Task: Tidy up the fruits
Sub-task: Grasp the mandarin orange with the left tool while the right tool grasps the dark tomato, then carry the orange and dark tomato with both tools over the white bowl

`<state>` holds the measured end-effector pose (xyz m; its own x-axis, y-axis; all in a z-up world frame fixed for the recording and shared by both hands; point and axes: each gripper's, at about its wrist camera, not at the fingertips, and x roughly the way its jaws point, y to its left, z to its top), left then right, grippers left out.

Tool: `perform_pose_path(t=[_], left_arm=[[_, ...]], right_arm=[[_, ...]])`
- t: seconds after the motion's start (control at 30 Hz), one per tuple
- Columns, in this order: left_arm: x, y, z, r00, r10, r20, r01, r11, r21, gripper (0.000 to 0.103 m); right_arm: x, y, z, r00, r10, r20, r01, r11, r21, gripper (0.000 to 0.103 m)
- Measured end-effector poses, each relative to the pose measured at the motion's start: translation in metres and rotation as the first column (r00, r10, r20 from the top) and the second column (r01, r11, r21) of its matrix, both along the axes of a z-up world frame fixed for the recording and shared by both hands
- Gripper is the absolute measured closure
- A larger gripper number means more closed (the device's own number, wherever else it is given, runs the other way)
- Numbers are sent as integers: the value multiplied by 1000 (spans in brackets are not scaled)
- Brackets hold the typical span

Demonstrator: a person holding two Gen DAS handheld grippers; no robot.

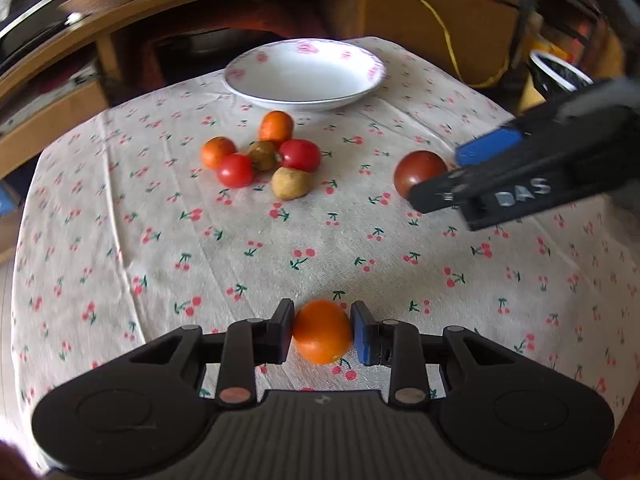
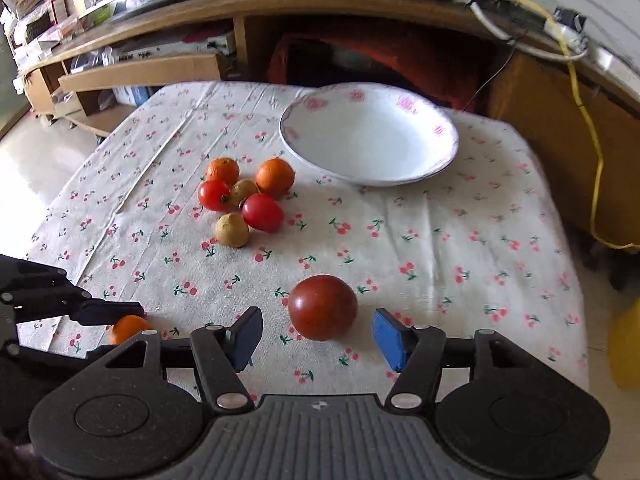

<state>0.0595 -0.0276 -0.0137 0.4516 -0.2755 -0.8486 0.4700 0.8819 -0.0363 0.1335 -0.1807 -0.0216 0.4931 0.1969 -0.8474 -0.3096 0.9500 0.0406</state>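
My left gripper is shut on an orange fruit low over the cherry-print cloth; it also shows in the right wrist view. My right gripper is open, its jaws on either side of a dark red tomato without touching it; the tomato also shows in the left wrist view. A white bowl with pink flowers stands empty at the far side. A cluster of small oranges, red tomatoes and brownish fruits lies in front of the bowl.
The cloth-covered table drops off at its left and right edges. A wooden shelf with a fruit dish, cables and a yellow cord runs behind the table.
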Motion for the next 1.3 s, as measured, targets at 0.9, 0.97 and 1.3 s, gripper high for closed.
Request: perform_pose_path(t=[0.9,0.97,1.3], left_arm=[[-17,8,-2,999,24,41,-24,1000,-9,59],[-17,9,-2,999,35,32,-35,999,-12,61],[21,4,14,997,71,13,-70,996,-61,65]], right_arm=[[14,1,-26,1000,26,-13,-26,999,-24,67],[14,1,-25,1000,22,-14,-23,999,-25,68],[6,-7,-6,1000,1,-22,0,999,46,69]])
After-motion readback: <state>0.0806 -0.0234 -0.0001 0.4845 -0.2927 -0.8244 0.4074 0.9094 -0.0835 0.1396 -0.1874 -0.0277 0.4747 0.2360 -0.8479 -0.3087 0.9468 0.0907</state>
